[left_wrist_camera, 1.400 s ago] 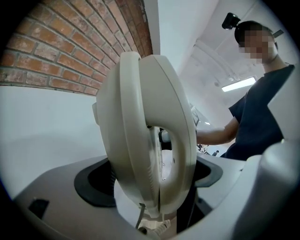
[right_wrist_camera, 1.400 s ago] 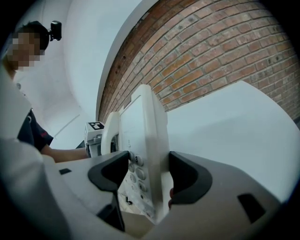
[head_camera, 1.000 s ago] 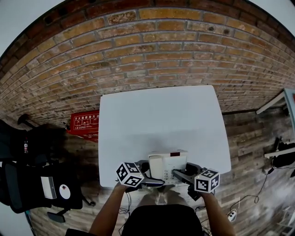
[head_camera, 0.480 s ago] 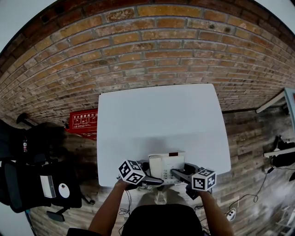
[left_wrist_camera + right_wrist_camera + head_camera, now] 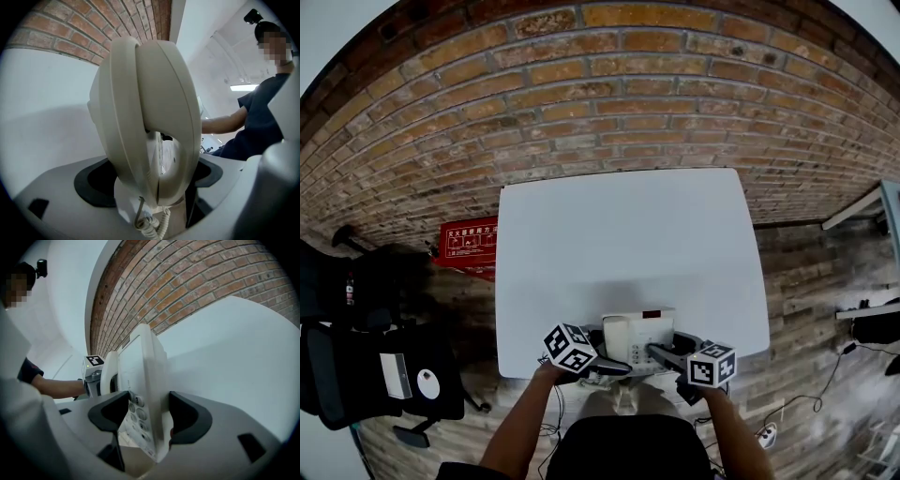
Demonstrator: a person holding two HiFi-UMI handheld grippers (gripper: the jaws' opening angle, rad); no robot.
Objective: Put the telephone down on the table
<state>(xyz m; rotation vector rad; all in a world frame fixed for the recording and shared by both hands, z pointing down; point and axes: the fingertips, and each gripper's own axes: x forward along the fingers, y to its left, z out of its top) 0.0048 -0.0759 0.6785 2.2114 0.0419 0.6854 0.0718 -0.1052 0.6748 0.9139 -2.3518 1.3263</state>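
I see the telephone [image 5: 639,337], a cream desk set with grey keys and its handset [image 5: 159,117] cradled, at the white worktop's [image 5: 619,234] 6 o'clock edge. My left claw [image 5: 614,367] is clamped on its handset side, my right claw [image 5: 662,354] on its keypad side.

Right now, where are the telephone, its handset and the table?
telephone [image 5: 642,330]: head view, top face of its white body.
handset [image 5: 174,93]: left gripper view, its curved outer back.
table [image 5: 623,234]: head view, bare middle of the white top.
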